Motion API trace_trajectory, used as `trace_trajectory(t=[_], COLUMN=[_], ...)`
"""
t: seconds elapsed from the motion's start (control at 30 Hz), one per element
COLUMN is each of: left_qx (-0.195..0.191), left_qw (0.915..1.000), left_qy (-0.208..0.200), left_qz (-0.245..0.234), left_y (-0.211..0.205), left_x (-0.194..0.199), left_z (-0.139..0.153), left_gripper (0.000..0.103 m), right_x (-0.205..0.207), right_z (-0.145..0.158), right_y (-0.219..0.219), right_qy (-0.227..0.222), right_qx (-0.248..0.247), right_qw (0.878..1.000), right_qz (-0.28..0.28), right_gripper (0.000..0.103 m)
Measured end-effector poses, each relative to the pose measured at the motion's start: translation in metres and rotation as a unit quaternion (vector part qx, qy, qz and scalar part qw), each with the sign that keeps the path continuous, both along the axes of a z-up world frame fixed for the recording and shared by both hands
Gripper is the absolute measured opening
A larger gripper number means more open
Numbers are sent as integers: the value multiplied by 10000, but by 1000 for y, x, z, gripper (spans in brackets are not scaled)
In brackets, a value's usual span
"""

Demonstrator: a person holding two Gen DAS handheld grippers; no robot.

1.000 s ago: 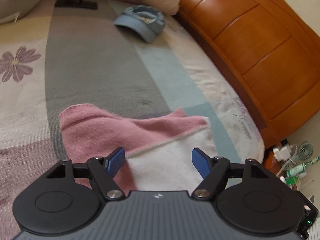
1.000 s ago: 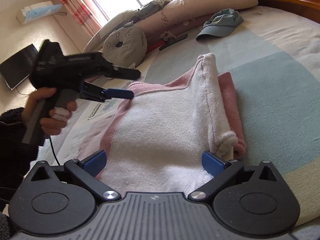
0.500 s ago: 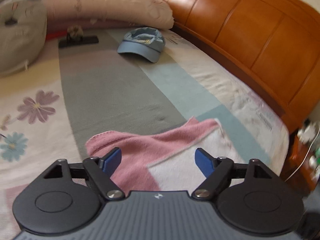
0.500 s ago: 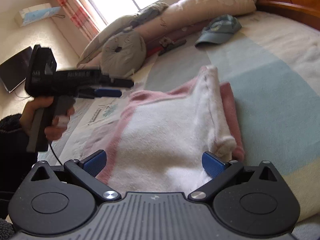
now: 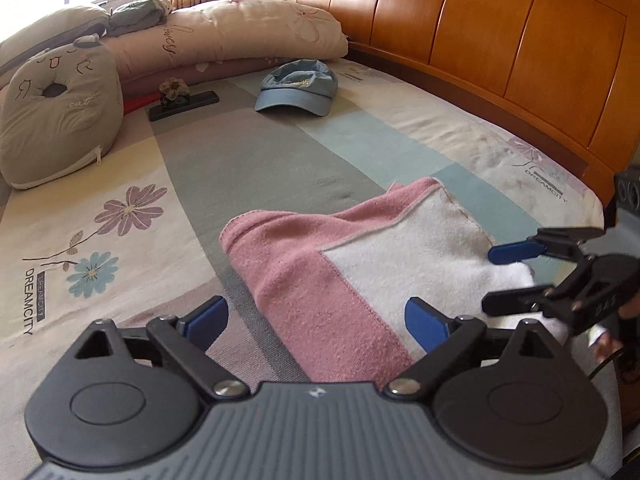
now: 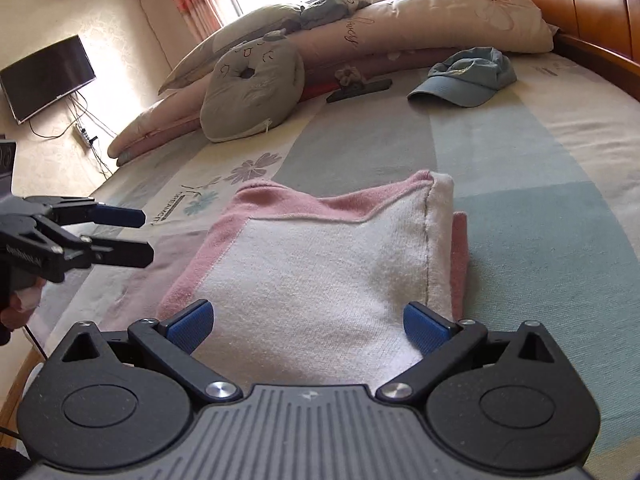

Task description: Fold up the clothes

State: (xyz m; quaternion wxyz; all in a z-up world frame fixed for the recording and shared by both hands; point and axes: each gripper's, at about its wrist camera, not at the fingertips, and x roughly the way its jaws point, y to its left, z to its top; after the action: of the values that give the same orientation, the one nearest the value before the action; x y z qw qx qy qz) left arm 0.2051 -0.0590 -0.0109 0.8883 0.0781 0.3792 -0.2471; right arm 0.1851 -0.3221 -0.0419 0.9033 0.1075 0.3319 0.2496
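A folded pink and white garment (image 5: 380, 256) (image 6: 332, 264) lies on the bed. My left gripper (image 5: 316, 318) hovers open over its pink near edge, nothing between the fingers. My right gripper (image 6: 308, 322) is open as well, above the white part at the garment's near end. In the left wrist view the right gripper (image 5: 494, 276) shows at the right, open, over the white corner. In the right wrist view the left gripper (image 6: 142, 236) is at the left, open, off the garment's side, held by a hand (image 6: 20, 304).
A blue cap (image 5: 298, 88) (image 6: 468, 76) and a black bar with a flower (image 5: 182, 102) lie farther up the bed. A grey cat cushion (image 5: 56, 108) and long pillows (image 5: 248, 36) line the far side. The wooden headboard (image 5: 500, 48) runs along the right.
Both grippers have pulled back and risen away from the garment. The left gripper has drawn off its pink edge; the garment now lies flatter on the bed.
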Motion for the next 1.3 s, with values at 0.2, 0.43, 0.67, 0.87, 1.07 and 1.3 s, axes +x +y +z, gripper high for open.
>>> trace_trajectory(t=[0.2,0.43,0.67,0.87,1.07,1.3], left_qx=[-12,-58,-212,-215,-188,-329], left_qw=[10000,9999,9996,9996,9997,9992], left_qy=[-23,50,134,185,144,238], left_qz=[12,79,93,56,-36,69], left_y=[-3,3,6,2,-4,-13], left_x=[3,7,9,6,-4,-12], left_z=[-4,-11,-17,-15,-11,-14], left_gripper=[95,95,95,95,95,95], right_x=[19,65,67,55,7,-36], right_z=[4,-14,-22,9,19,-1], right_y=[0,8,2,2,-3,-9], right_qy=[-83,218,285,34,51,344], right_qx=[-200,-611,-763,-738,-359,-240], right_qw=[9997,9978,9965,9972,9982,9972], right_qz=[93,104,164,-98,484,614], right_gripper=[103,103,103,103,103,103])
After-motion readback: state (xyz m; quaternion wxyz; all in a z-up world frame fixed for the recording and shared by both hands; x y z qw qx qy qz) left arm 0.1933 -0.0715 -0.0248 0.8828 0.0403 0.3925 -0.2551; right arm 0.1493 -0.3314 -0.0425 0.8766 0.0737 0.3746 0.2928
